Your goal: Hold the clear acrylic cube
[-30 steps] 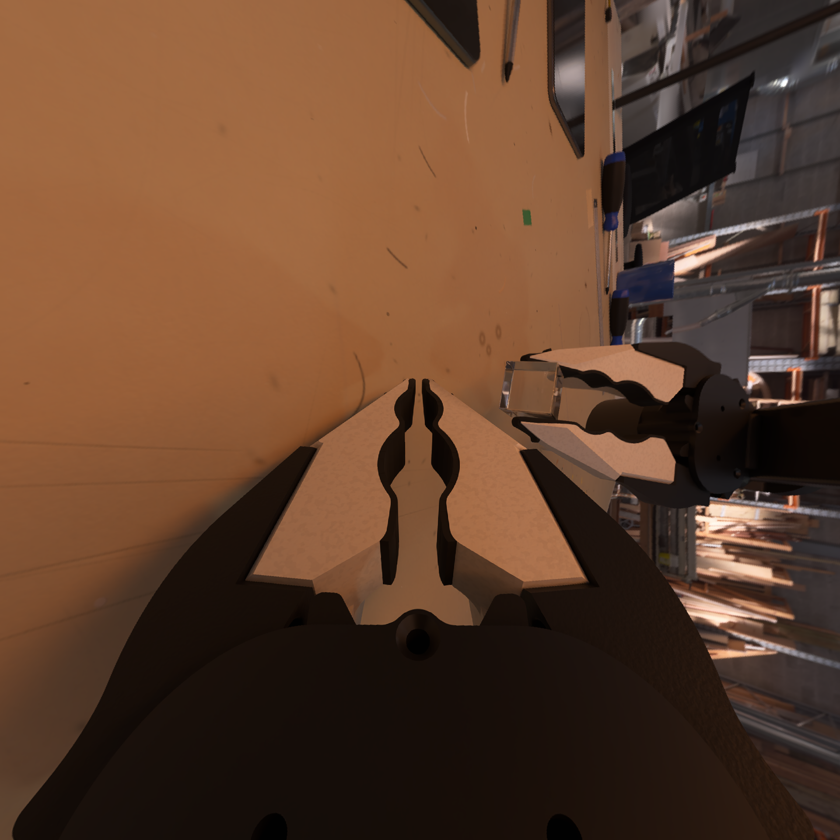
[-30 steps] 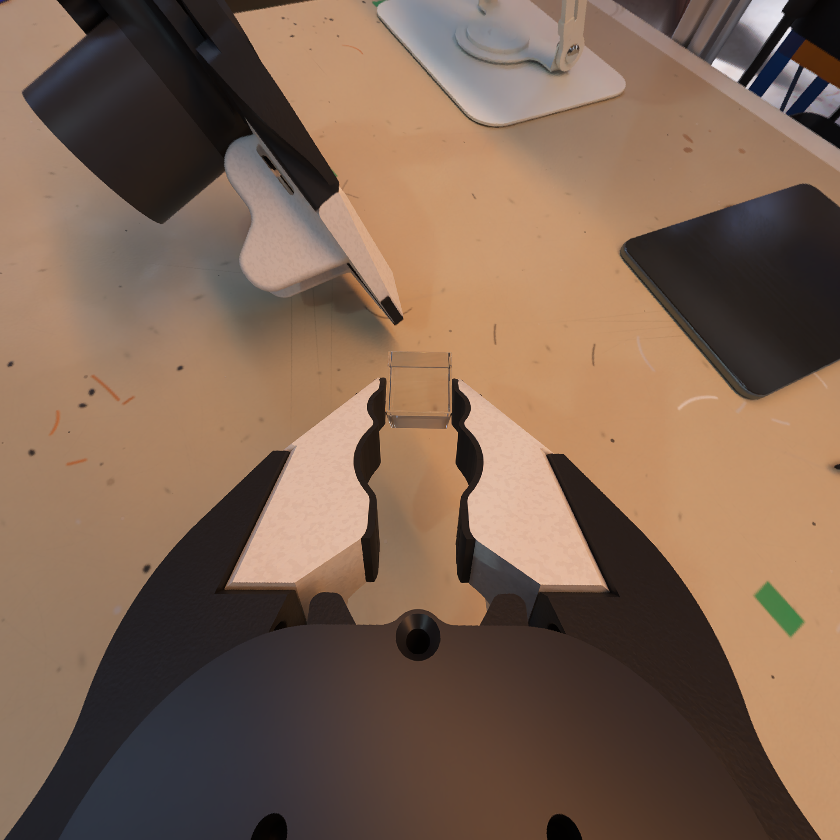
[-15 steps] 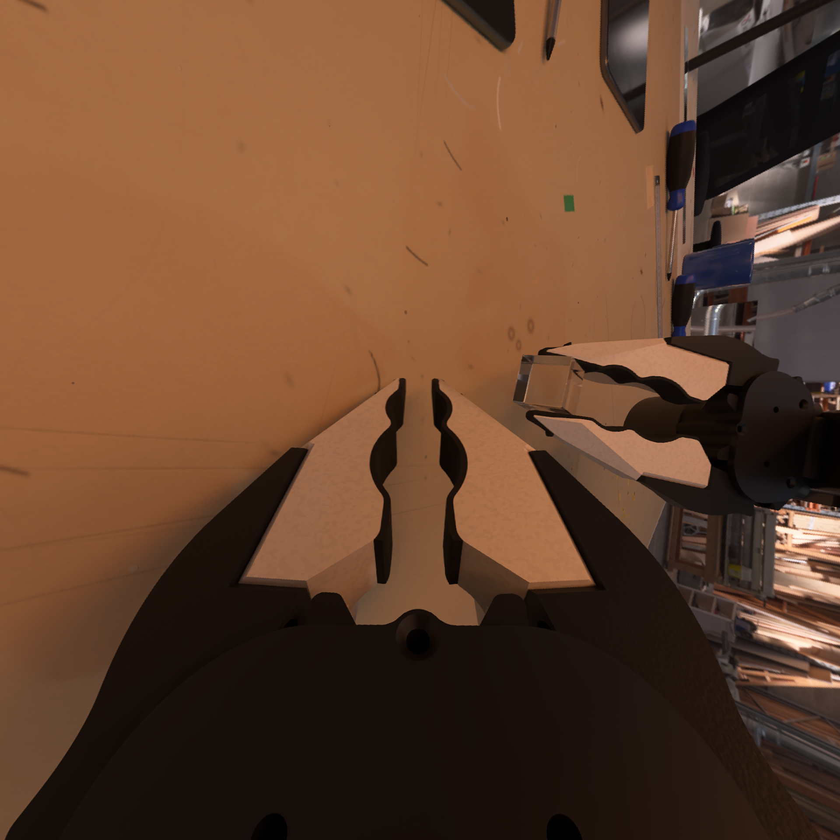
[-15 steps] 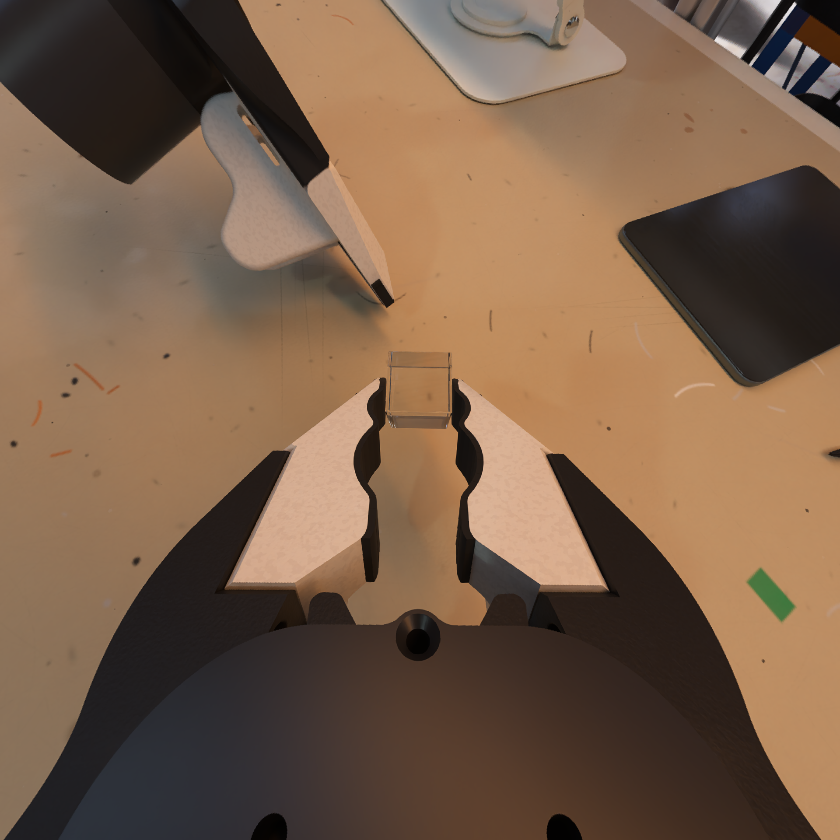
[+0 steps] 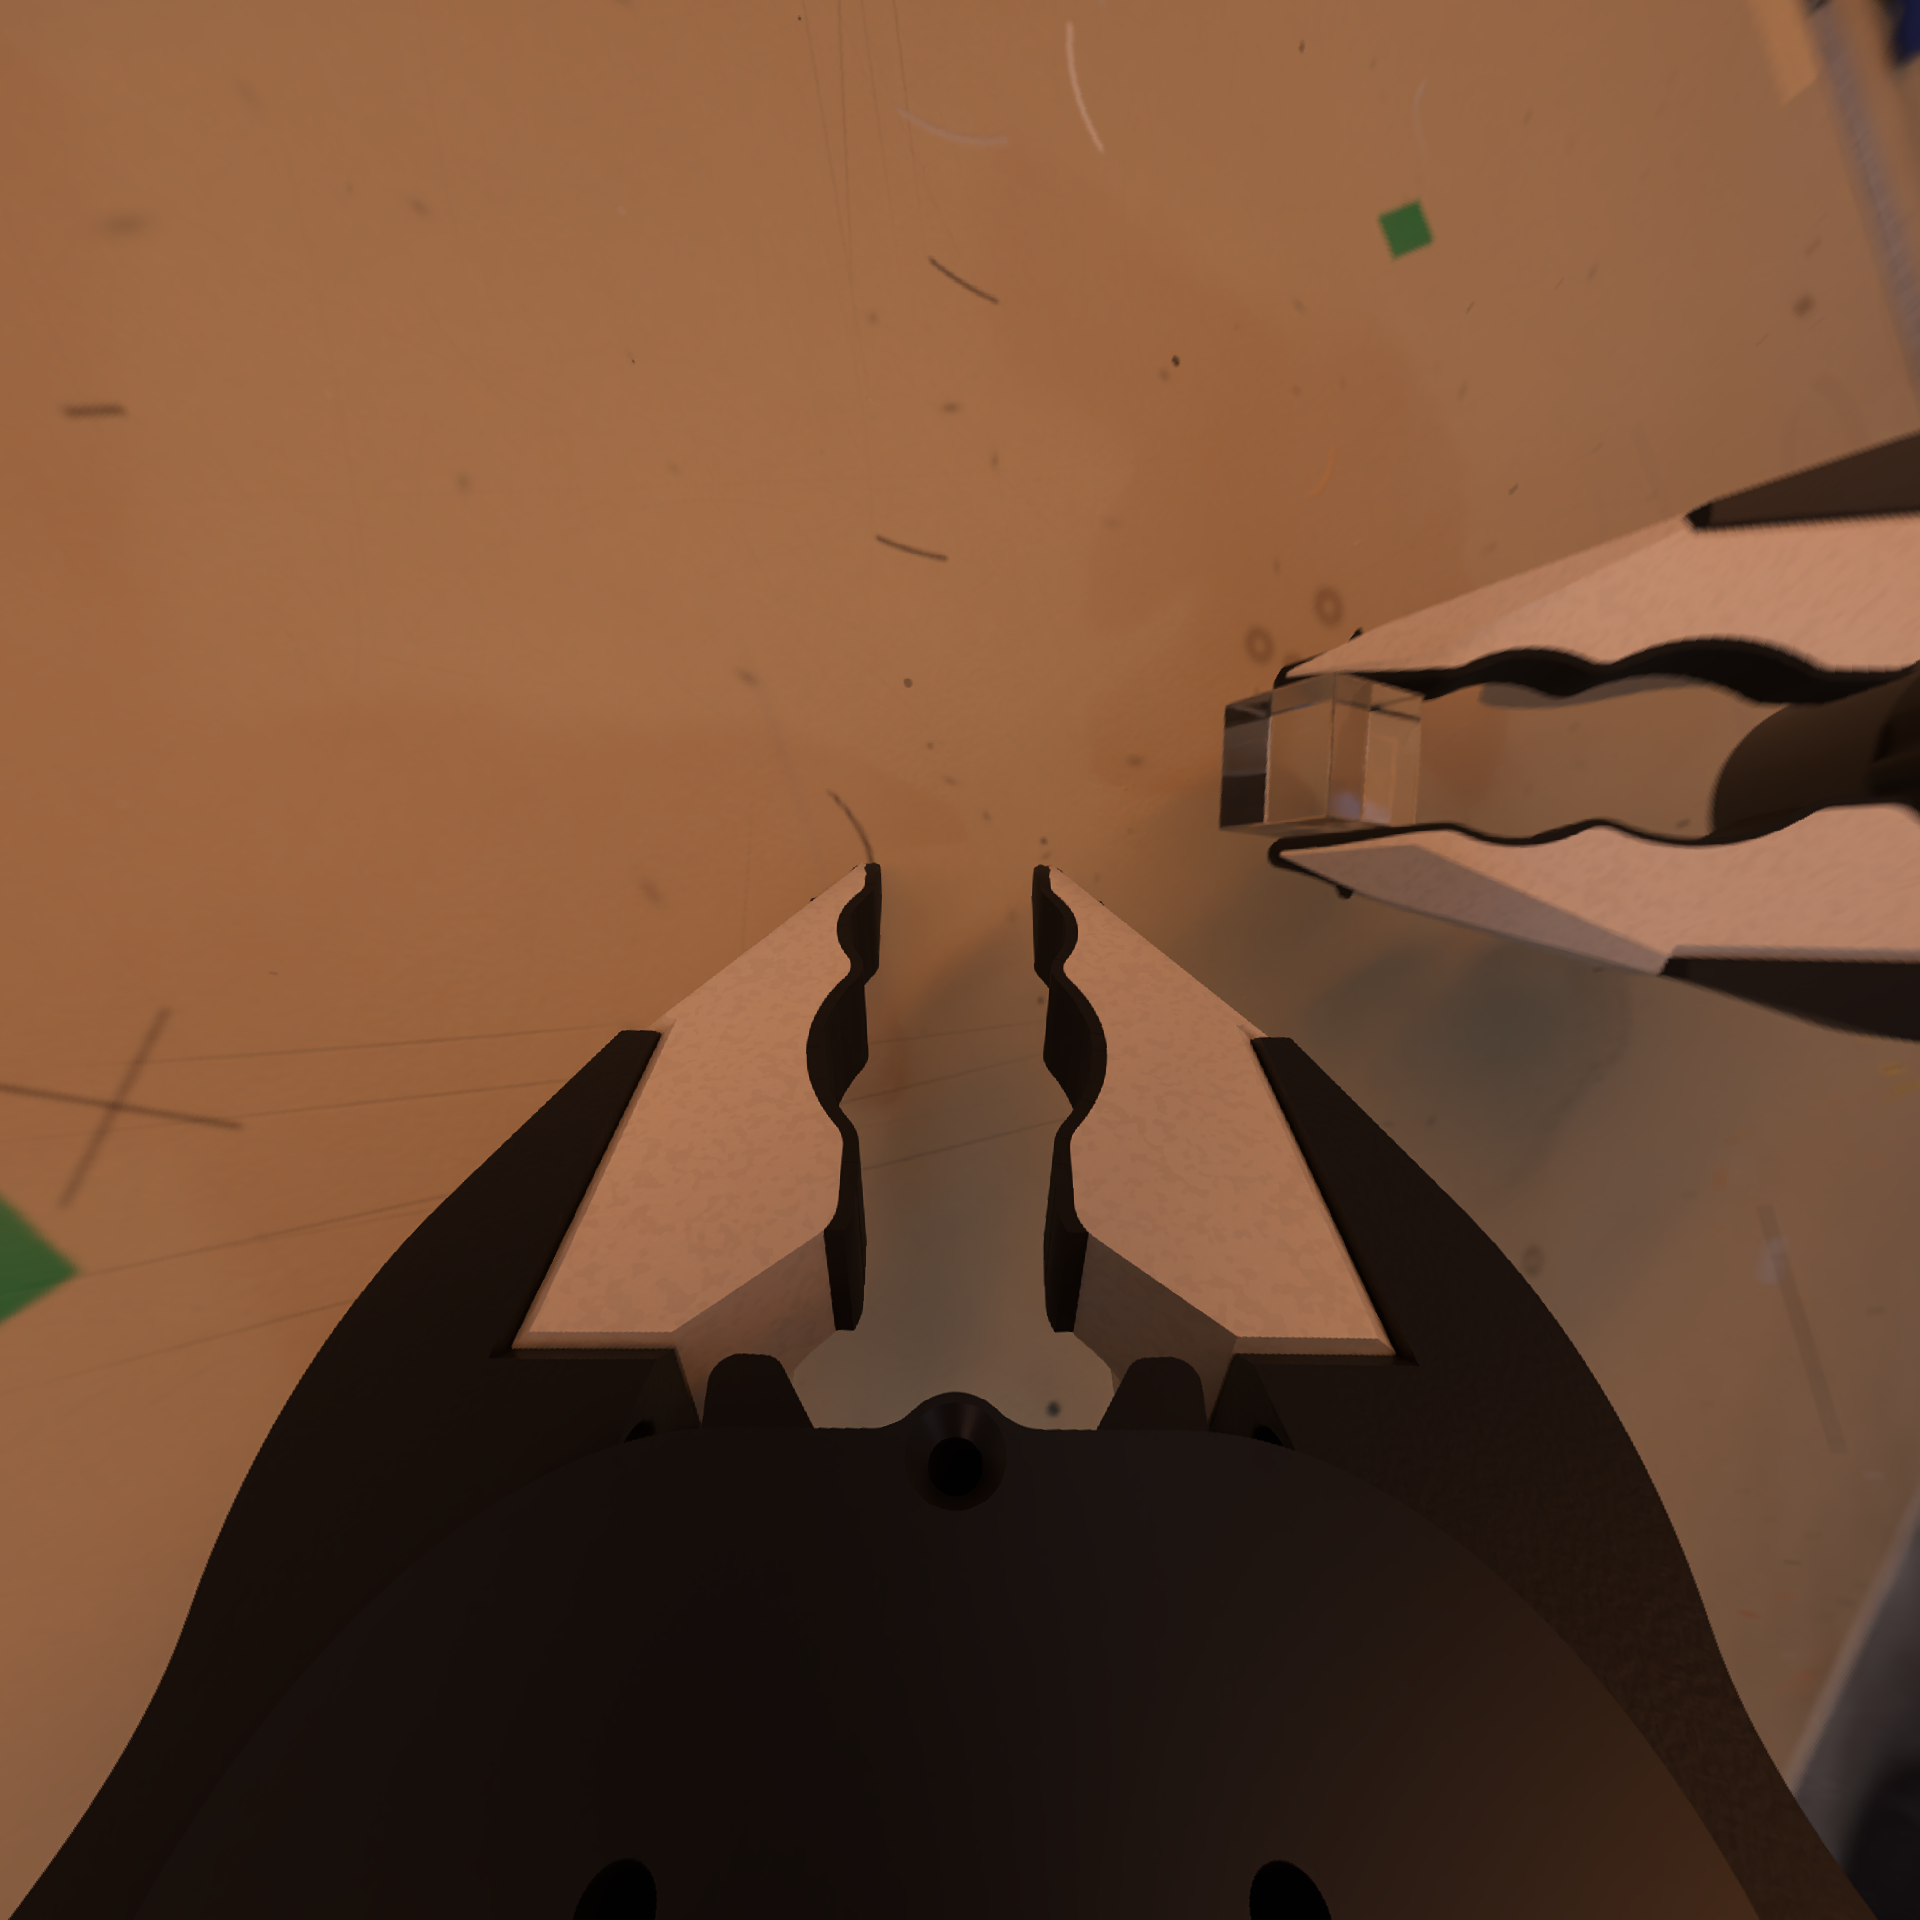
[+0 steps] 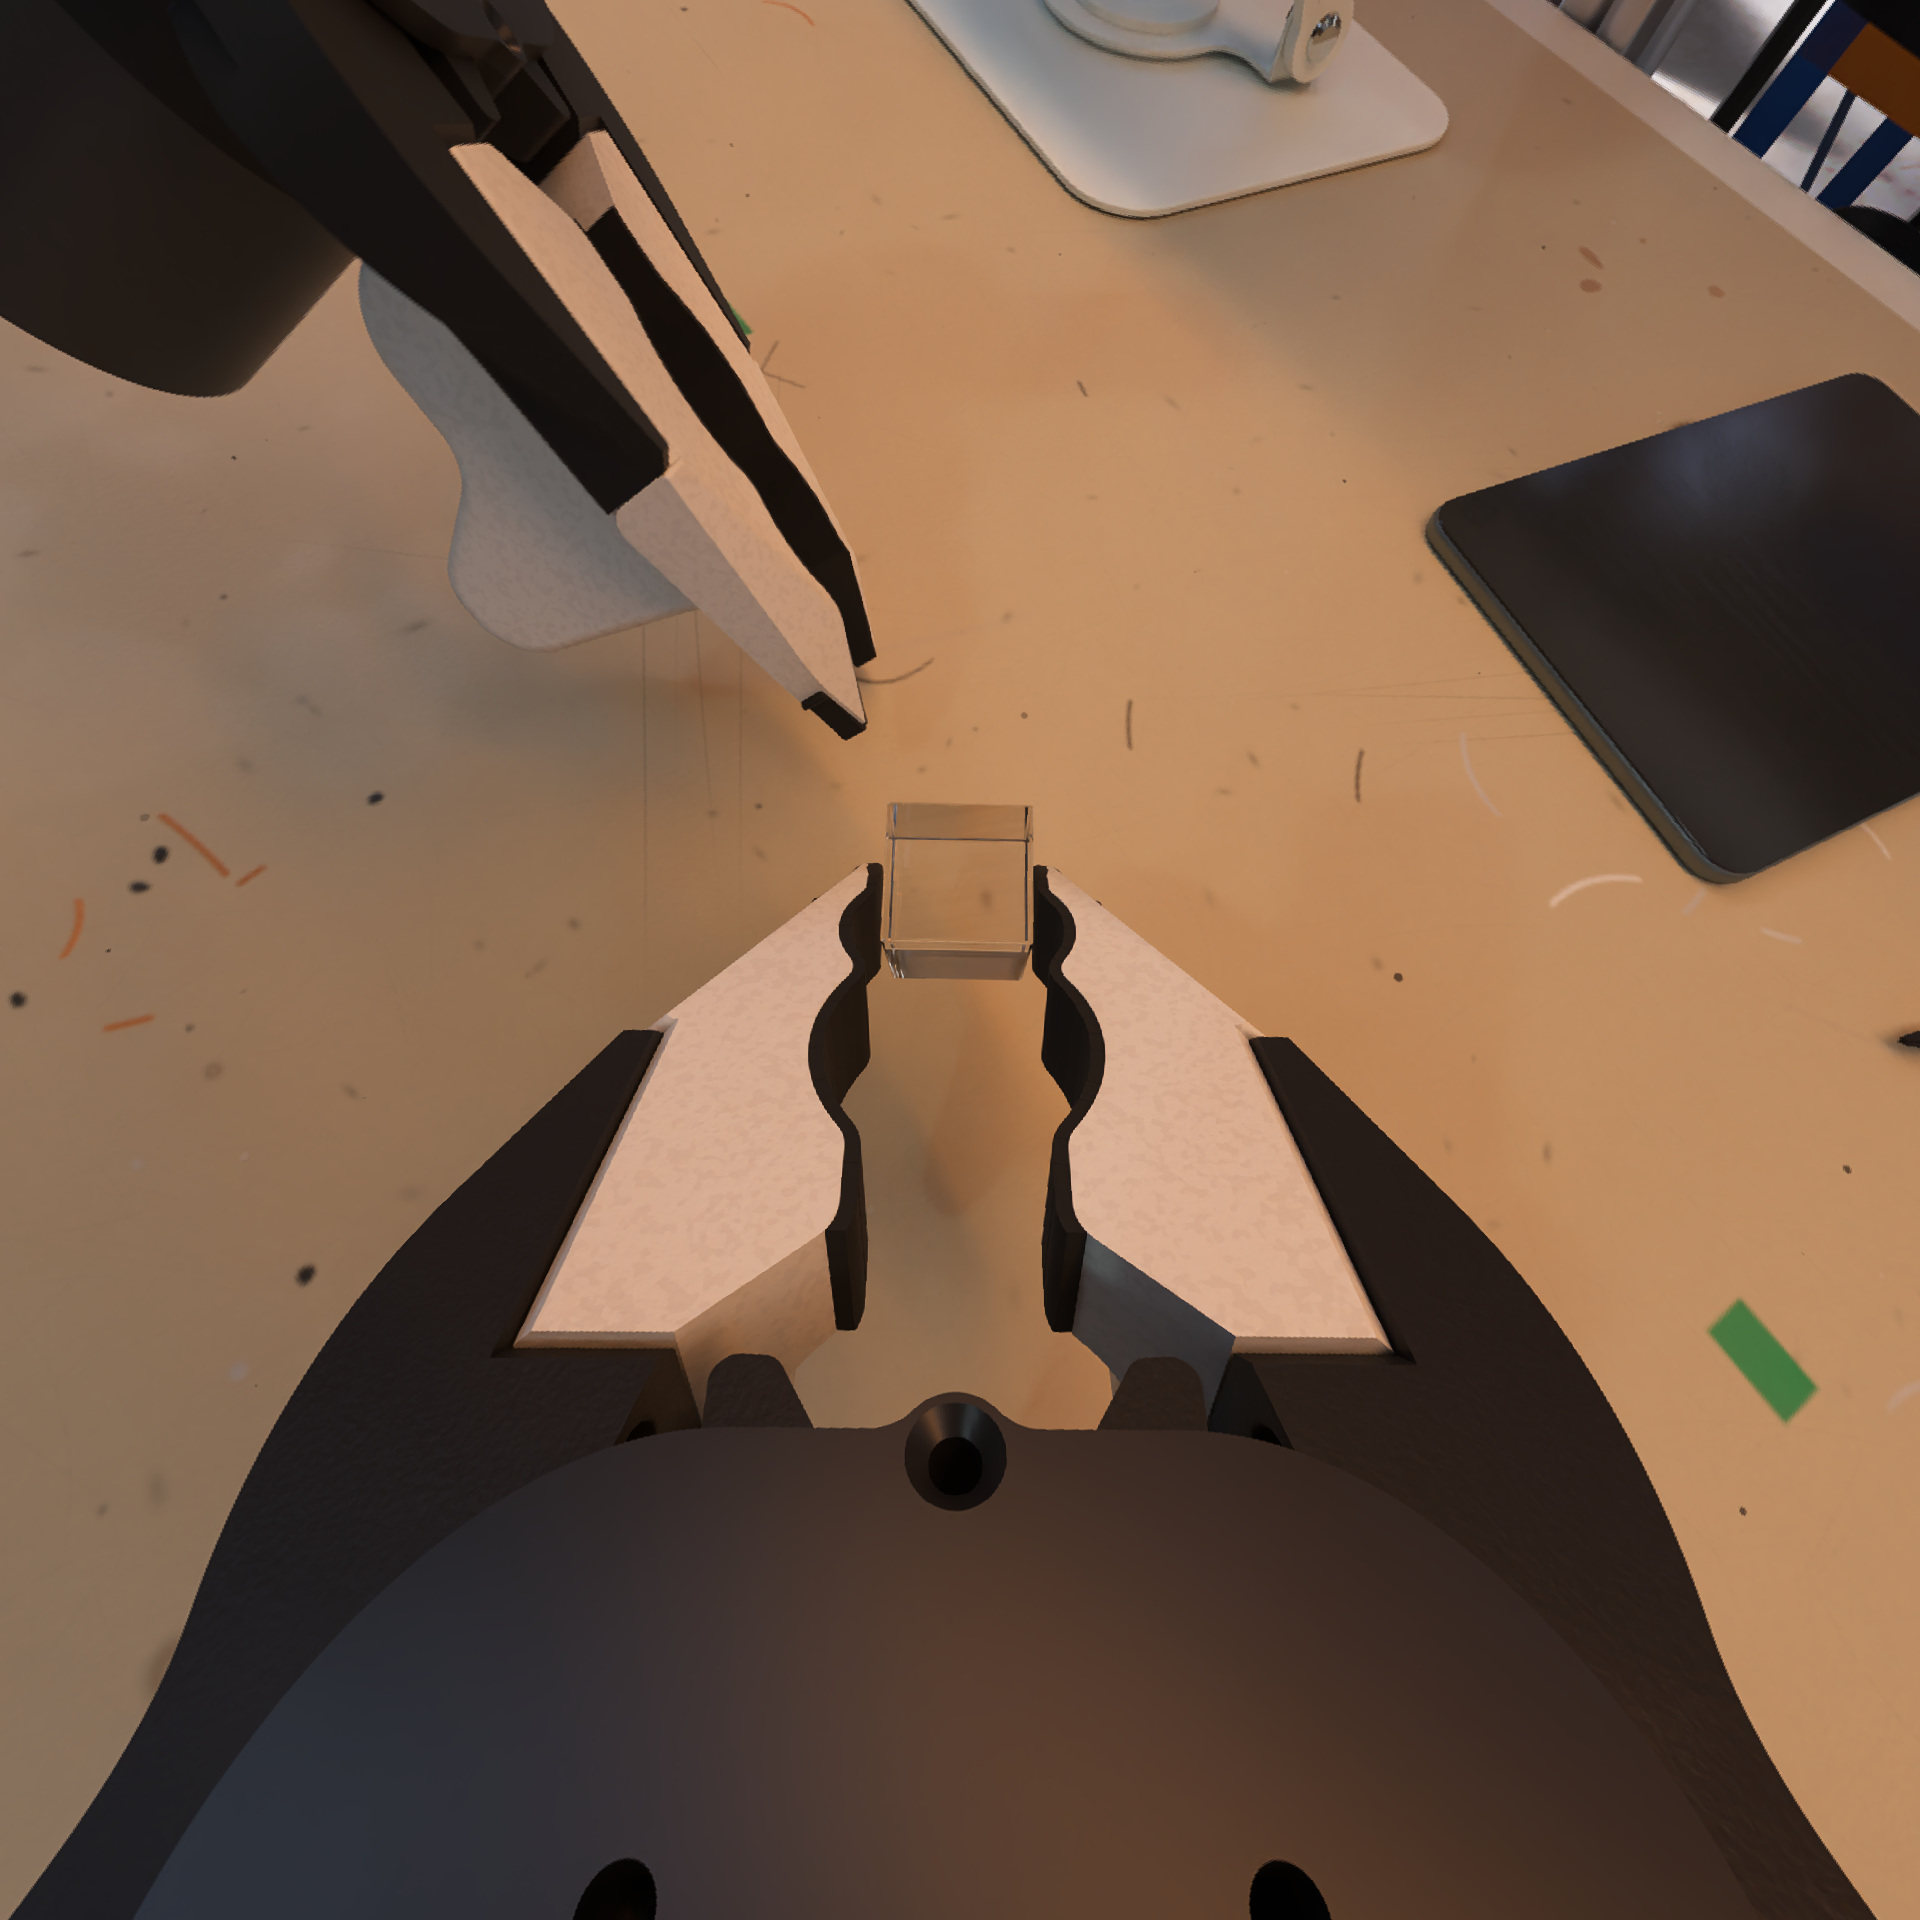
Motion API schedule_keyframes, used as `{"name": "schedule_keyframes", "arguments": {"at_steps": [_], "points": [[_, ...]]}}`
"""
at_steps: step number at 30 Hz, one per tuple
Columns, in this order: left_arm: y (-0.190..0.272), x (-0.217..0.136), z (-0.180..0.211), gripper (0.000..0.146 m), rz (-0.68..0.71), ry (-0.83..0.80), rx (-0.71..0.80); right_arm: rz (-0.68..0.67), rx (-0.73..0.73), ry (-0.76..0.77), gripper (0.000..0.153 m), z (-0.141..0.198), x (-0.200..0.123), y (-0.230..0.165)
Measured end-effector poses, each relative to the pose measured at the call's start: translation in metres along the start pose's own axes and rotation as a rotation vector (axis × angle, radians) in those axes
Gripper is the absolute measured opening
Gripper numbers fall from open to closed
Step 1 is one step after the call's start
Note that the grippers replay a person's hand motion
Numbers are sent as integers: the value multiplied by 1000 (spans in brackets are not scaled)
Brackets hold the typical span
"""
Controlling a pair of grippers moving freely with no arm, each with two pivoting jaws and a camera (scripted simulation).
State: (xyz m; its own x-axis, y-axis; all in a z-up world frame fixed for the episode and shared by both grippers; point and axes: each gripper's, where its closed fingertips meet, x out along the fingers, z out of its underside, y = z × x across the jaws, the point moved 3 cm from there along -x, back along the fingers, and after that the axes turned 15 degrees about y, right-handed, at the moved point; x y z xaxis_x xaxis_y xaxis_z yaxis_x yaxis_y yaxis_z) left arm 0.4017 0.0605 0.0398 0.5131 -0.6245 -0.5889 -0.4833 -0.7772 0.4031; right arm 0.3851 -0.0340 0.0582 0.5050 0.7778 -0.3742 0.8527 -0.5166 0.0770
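The clear acrylic cube [image 6: 957,891] sat at the centre of the right wrist view, pinched between the tips of the right gripper [image 6: 955,914], whose jaws were closed on its two side faces. Only the hindmost part of the cube lay between the pads; the forward part stood out past the fingertips [image 6: 871,883], so the hold was a shallow one at the very ends of the fingers. In the left wrist view the cube [image 5: 1320,750] appeared at the right edge of the frame, about mid-height, clamped between the same two fingers coming in from the right, and it seemed to be clear of the table [image 5: 520,468], though how high it was could not be told.

Judged by this, the grasp the task asks for was already made, and what remained was to keep it steady; the shallow bite on a smooth block looked like the main risk of a slip.

The left gripper [image 5: 956,873] held nothing: its jaws stood parted with bare table showing between them, and the cube lay to the upper right of its tips, near but apart. In the right wrist view it [image 6: 847,691] reached in from the upper left, its tips just short of the cube.

Farther out lay a dark pad [image 6: 1714,613] at the right edge, a white stand base [image 6: 1195,135] at the top, and a green tape strip [image 6: 1761,1359] at the lower right.
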Motion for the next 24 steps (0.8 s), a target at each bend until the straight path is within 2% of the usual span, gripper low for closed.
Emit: {"name": "schedule_keyframes", "arguments": {"at_steps": [7,15,24], "points": [[-2,-1,0,35,-82,-16,310,-1,1,-1,28,0,0,0],[-2,5,1,33,-33,-11,316,2,2,-7,28,2,0,1],[4,7,4,32,15,-31,407,-1,-1,-15,28,3,1,1]]}}
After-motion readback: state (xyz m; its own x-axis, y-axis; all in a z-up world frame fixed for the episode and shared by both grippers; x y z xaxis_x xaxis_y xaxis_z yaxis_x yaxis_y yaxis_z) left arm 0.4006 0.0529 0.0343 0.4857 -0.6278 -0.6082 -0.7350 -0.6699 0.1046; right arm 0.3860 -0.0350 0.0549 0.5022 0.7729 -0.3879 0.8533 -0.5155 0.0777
